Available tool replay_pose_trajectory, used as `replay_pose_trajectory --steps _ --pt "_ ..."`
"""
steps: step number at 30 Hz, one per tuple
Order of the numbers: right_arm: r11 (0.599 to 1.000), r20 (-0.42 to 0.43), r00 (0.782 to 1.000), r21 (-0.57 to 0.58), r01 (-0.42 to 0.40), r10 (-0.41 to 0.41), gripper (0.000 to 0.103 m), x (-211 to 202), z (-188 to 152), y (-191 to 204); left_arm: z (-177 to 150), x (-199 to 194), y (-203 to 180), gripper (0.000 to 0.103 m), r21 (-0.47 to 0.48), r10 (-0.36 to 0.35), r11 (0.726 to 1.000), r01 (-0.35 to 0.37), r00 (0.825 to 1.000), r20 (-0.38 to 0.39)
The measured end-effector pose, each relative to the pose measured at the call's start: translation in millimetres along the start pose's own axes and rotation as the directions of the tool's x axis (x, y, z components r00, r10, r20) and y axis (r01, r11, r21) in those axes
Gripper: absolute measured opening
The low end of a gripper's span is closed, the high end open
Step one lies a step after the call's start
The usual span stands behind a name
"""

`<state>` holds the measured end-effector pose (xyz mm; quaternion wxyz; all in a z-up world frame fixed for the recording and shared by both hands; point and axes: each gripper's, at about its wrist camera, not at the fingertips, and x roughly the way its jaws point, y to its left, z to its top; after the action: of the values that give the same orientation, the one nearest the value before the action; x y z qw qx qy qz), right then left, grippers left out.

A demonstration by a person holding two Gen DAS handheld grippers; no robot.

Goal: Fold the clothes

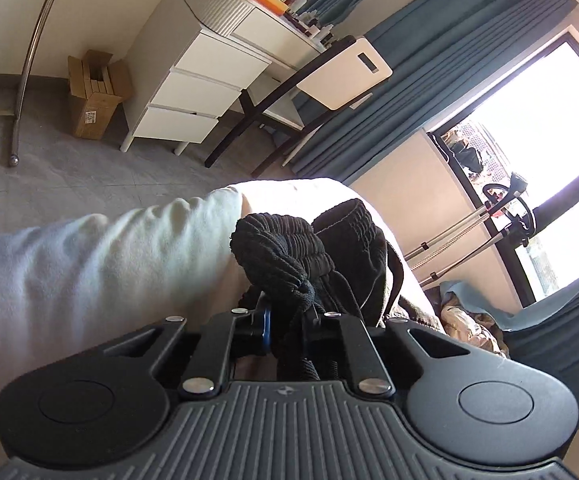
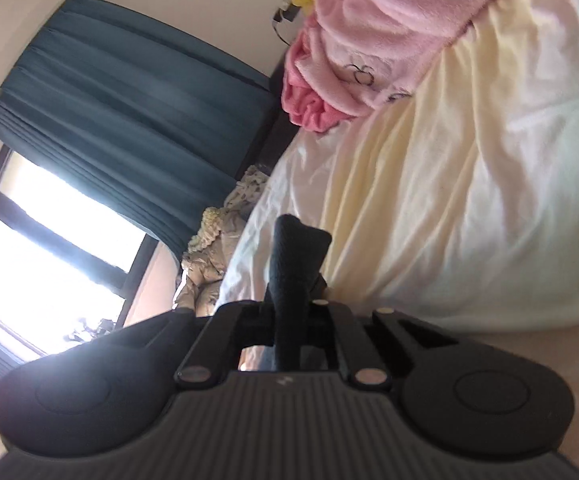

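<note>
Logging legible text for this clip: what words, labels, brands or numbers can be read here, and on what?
None can be read.
Cardboard box: a white label with dark print, too small and blurred.
Left gripper body: a small embossed emblem, no letters.
Pink plush garment: embroidered outline motifs, not text.

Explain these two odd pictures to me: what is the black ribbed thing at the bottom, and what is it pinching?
There is no robot: a person carries a hand-held gripper in each hand, each with a fisheye camera looking along its fingers. One view is from the left hand-held gripper, shut on the elastic waistband of a black garment. The other is from the right hand-held gripper, shut on another black fabric edge, probably the same garment. Below lies a bed with a cream sheet and a pink fleece blanket. A white sleeve crosses the left view.
</note>
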<state>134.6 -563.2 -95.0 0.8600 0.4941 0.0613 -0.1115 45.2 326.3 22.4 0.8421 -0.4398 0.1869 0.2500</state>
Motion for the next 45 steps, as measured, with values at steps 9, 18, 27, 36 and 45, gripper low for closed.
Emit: replay_pose_trajectory --steps 9,18,27,36,45 --pt "0.927 -0.147 0.917 -0.12 0.355 -0.37 0.006 7.8 -15.7 -26.8 -27.9 7.1 27.9 0.016 0.087 0.081 0.993 -0.078 0.996 -0.035" --pt "0.905 -0.165 0.903 -0.232 0.356 -0.397 0.027 2.5 -27.3 -31.4 -32.7 7.0 33.3 0.035 0.213 0.124 0.971 -0.105 0.989 -0.078" --pt "0.827 0.038 0.905 -0.391 0.404 -0.424 0.054 -47.7 -35.6 24.9 -31.1 -43.3 -15.3 0.078 0.469 0.026 0.883 -0.023 1.0 0.0" --pt "0.822 0.06 0.975 -0.528 0.212 -0.213 0.056 -104.5 -60.6 92.3 -93.0 -54.4 -87.5 0.089 0.619 -0.153 0.775 0.127 0.988 -0.011" --pt "0.779 -0.127 0.991 -0.626 -0.042 -0.049 0.059 -114.6 -126.0 140.2 -166.3 -17.8 -148.5 0.089 0.763 -0.184 0.614 0.204 0.976 -0.113"
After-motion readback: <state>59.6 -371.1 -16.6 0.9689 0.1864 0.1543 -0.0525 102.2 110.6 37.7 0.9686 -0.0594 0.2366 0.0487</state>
